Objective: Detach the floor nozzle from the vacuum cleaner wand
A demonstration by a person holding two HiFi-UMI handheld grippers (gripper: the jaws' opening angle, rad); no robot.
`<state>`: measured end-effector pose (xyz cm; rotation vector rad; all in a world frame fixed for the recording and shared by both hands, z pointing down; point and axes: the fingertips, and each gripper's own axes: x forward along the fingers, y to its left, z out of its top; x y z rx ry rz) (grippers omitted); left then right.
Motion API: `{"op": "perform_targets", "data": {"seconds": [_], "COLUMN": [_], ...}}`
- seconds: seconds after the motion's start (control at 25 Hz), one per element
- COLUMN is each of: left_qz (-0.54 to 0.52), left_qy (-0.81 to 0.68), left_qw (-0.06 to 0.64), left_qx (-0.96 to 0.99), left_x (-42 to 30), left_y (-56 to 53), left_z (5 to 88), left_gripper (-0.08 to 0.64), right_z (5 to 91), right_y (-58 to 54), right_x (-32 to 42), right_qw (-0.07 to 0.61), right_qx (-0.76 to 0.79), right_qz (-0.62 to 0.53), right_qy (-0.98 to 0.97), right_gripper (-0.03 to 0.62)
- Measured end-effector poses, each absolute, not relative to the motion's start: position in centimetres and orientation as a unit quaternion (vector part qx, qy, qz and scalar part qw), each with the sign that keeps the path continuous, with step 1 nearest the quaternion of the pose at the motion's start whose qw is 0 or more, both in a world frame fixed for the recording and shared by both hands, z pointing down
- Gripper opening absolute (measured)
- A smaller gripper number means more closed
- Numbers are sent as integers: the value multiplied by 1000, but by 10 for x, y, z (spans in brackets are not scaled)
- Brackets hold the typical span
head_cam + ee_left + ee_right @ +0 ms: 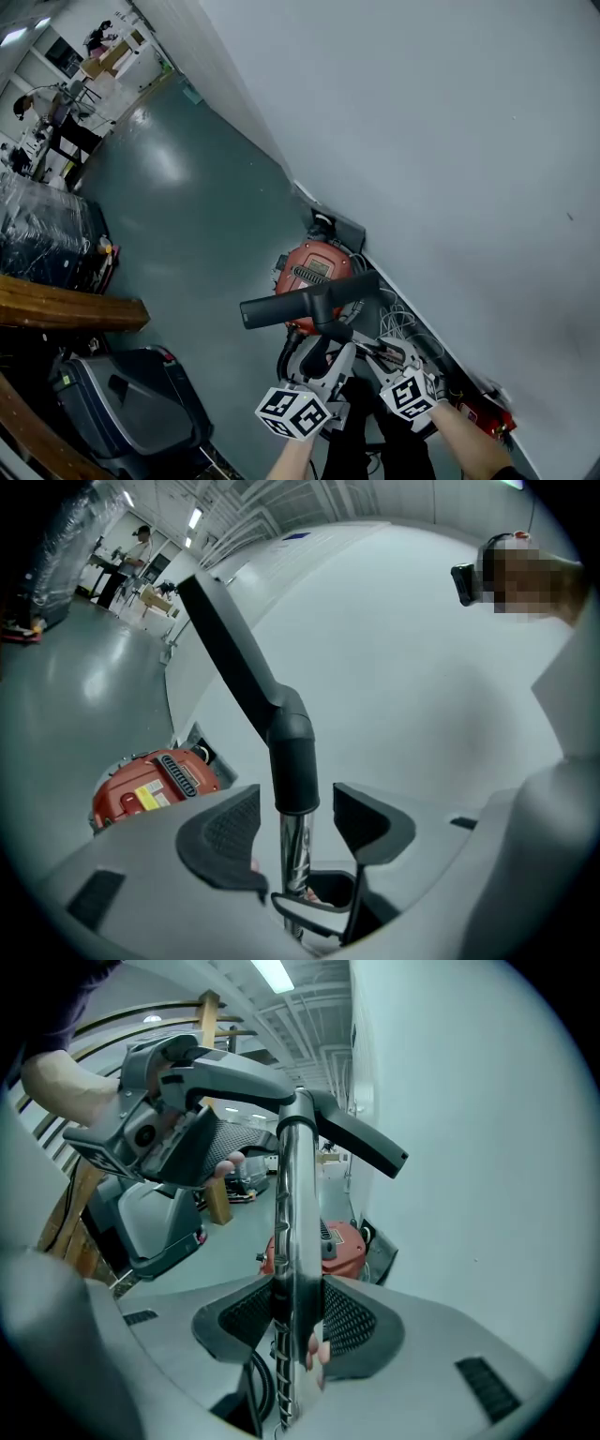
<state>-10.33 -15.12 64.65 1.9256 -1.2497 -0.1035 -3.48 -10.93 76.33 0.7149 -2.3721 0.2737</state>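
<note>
Right gripper (298, 1312) is clamped on the chrome wand (298, 1213). Left gripper (298, 822) has its jaws spread either side of the tube, not pressing, just below the black collar. The floor nozzle (291, 307) is on the wand's far end, raised over the red vacuum cleaner (314, 267) by the right wall (431, 141).

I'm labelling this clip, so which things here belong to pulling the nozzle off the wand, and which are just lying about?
Job in hand:
floor nozzle
chrome wand
right gripper, clamped on the wand
left gripper, open around it
red vacuum cleaner

Lying about:
grey floor machine
wooden beam
wrapped pallet
</note>
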Motion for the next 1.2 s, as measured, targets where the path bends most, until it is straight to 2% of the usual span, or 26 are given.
{"op": "perform_targets", "data": {"seconds": [0.28, 0.36, 0.44, 0.6, 0.68, 0.76, 0.84, 0.92, 1.2], "left_qz": [-80, -75, -70, 18, 28, -34, -139, -203, -174], "left_qy": [-494, -485, -487, -509, -506, -515, -541, -560, -563], "left_qw": [421, 423, 419, 330, 325, 374, 417, 418, 391], "left_qx": [757, 762, 763, 795, 798, 771, 717, 686, 707], "left_x": [-96, -93, -93, -91, -90, -104, -144, -185, -210], "left_y": [-172, -173, -172, -170, -169, -168, -177, -192, -194], "left_z": [632, 631, 630, 624, 623, 623, 611, 591, 581], "left_gripper": [236, 183, 179, 178, 178, 178, 178, 178, 178], "right_z": [752, 751, 751, 751, 751, 751, 752, 755, 772], "right_y": [-100, -98, -97, -95, -94, -91, -92, -99, -119], "right_x": [-29, -29, -29, -34, -34, -34, -27, -17, -21], "right_qw": [303, 302, 304, 305, 304, 304, 305, 307, 327], "right_qx": [267, 265, 263, 258, 258, 258, 267, 279, 283], "right_qz": [97, 97, 97, 101, 99, 99, 100, 103, 118], "right_qy": [-910, -911, -910, -911, -912, -912, -909, -904, -894], "right_gripper": [161, 161, 161, 161, 161, 161, 161, 161, 161]}}
